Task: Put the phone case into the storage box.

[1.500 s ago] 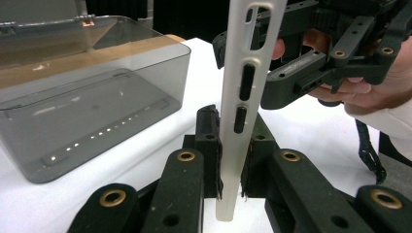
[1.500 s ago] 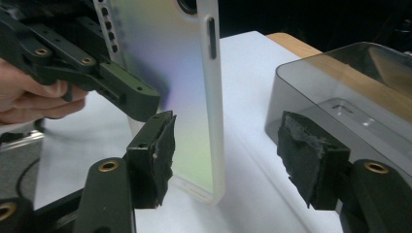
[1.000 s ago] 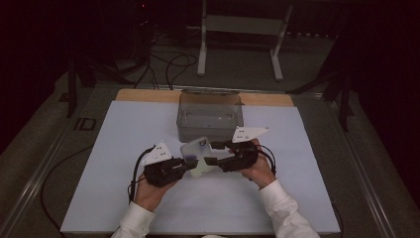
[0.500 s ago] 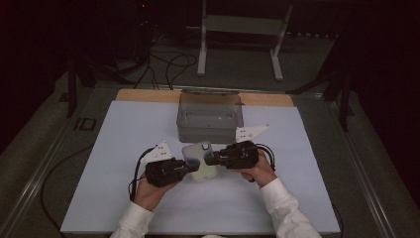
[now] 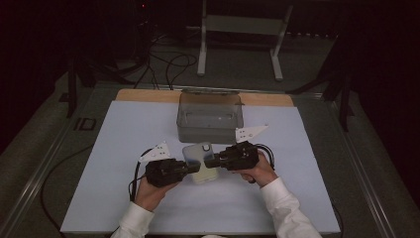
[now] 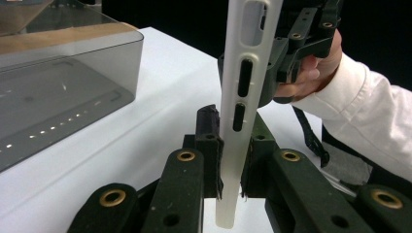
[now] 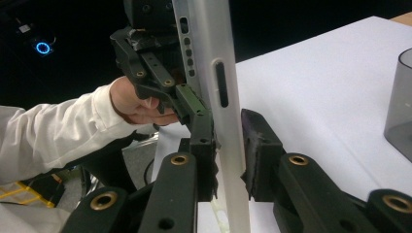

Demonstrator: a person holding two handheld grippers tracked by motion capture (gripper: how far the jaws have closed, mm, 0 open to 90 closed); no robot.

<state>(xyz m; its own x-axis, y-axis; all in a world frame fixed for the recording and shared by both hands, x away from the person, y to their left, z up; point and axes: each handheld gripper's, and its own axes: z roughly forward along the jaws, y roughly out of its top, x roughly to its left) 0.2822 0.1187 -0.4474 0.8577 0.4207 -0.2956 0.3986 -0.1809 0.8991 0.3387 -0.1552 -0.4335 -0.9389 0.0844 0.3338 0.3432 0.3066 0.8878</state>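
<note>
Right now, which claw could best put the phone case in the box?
Probably the right claw: it sits nearer the clear box and pinches the phone case edge. The left claw grips it from farther back.

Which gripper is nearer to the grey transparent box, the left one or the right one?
Right. The right gripper sits just in front of the box, near its right corner; the left gripper sits farther toward the person. Both clamp the phone case.

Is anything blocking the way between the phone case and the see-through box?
Nothing I can see. The phone case, held by the left claw and the right claw, sits just in front of the clear box. Between them is only bare white table cover. The box's top looks open.
</note>
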